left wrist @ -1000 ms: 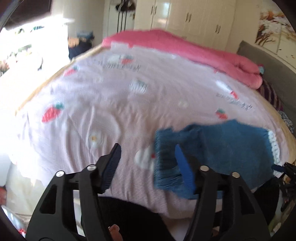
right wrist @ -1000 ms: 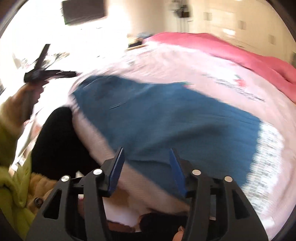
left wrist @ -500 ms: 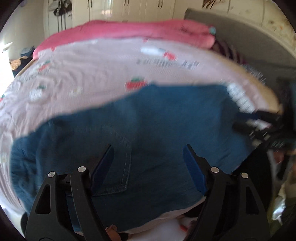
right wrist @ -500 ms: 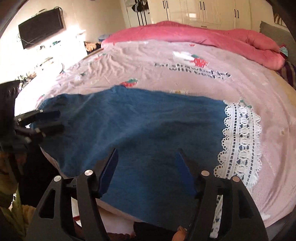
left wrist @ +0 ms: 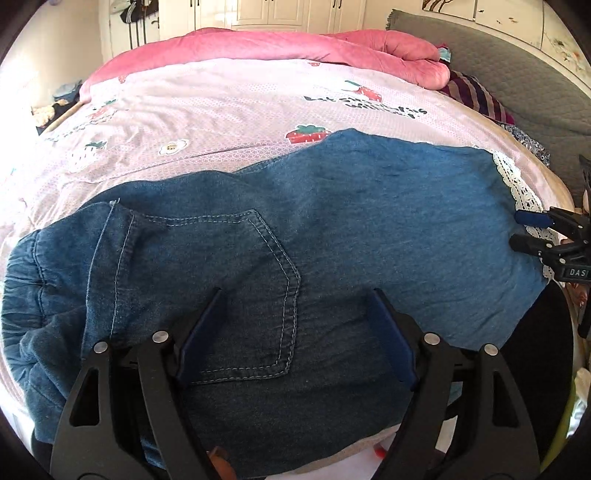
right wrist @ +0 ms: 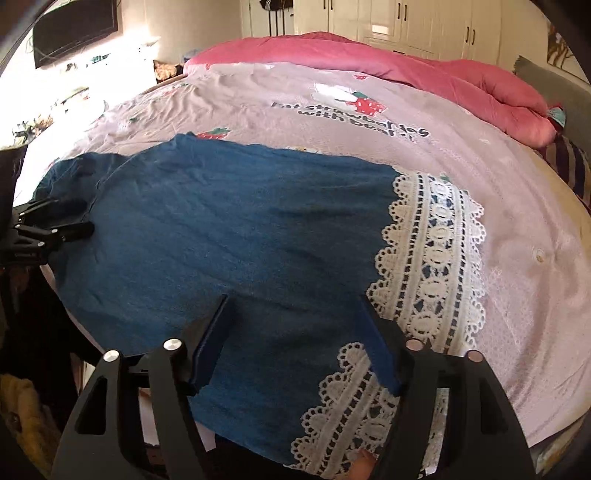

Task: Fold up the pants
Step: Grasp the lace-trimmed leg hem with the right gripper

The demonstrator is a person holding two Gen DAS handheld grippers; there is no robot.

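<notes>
Blue denim pants [left wrist: 369, 221] lie spread flat across the near edge of the bed, waistband [left wrist: 22, 280] to the left, white lace hem [right wrist: 432, 251] to the right. My left gripper [left wrist: 295, 295] hovers open over the back pocket [left wrist: 236, 258], its pads apart from the cloth. My right gripper [right wrist: 294, 299] is over the leg just left of the lace, jaws opening, with denim below them but not pinched. Each gripper shows in the other's view: the right gripper [left wrist: 532, 229] at the hem end, the left gripper [right wrist: 70, 218] at the waist end.
The bed has a pink strawberry-print sheet [left wrist: 221, 103] with a rolled pink quilt [left wrist: 277, 44] along its far side. A grey headboard [left wrist: 498, 74] and striped cloth [left wrist: 476, 96] are at the right. A wall TV [right wrist: 74, 33] hangs at the left, and white wardrobes stand behind.
My left gripper swung from the bare sheet over onto the pants' pocket area and dropped lower. Both grippers' jaws spread wider. The right gripper shifted slightly toward the lace hem.
</notes>
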